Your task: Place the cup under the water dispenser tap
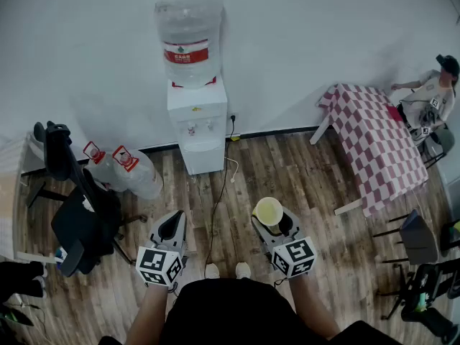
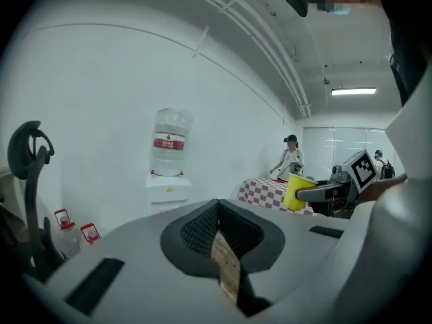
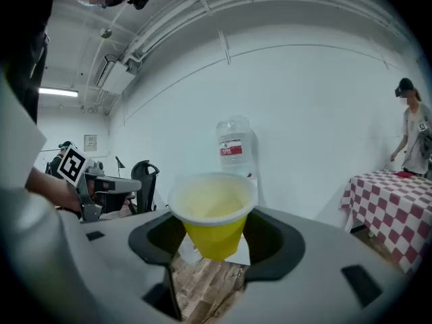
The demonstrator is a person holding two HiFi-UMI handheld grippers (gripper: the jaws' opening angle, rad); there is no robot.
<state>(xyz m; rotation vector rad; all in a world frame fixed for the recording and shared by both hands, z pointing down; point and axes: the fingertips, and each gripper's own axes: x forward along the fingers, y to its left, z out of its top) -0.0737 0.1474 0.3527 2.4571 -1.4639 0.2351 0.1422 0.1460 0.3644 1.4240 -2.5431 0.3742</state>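
A white water dispenser with a big clear bottle on top stands against the far wall, its two taps facing me. My right gripper is shut on an upright, empty yellow cup, well short of the dispenser. In the right gripper view the cup sits between the jaws and hides the dispenser's body; only the bottle shows above it. My left gripper is level with the right one, shut and empty. The left gripper view shows the dispenser ahead and the cup at the right.
Two spare water bottles lie left of the dispenser, beside a black office chair. A cable runs across the wood floor from the dispenser toward me. A red-checked table with a seated person is at the right.
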